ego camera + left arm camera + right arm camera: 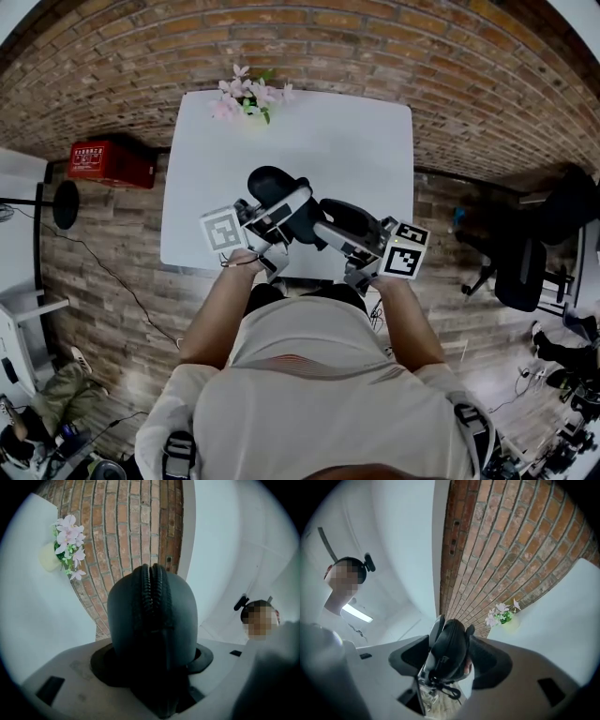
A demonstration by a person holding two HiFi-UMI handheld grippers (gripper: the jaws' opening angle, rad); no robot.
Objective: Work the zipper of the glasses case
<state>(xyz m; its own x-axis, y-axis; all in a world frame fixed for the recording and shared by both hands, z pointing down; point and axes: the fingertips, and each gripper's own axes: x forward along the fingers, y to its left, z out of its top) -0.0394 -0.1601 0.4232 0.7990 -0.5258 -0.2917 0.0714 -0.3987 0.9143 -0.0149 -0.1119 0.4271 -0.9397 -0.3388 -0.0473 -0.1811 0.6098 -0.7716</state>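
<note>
Your left gripper (153,660) is clamped on the glasses case (154,616), one pad on each side, and the zipper (151,592) runs up the middle of the case toward the far end; the teeth look shut along the part you can see. Your right gripper (450,658) has its jaws apart around the near end of the case, and the pads do not look to press on it; a thin black cord loop (443,686) hangs just below that end, and I think it is the zipper's pull. The case is up in the air between your two grippers, above the near edge of the white table (319,141); the flowers (246,97) are at the far edge, well apart from your work. To do this step well, hold the case firm with the left but do not crush it; bring the right jaws down onto the cord, pinch only the cord, and pull straight along the line of teeth, not sideways; go slow around the curved end, since the slider may stick there; stay over the table in case the case slips.
</note>
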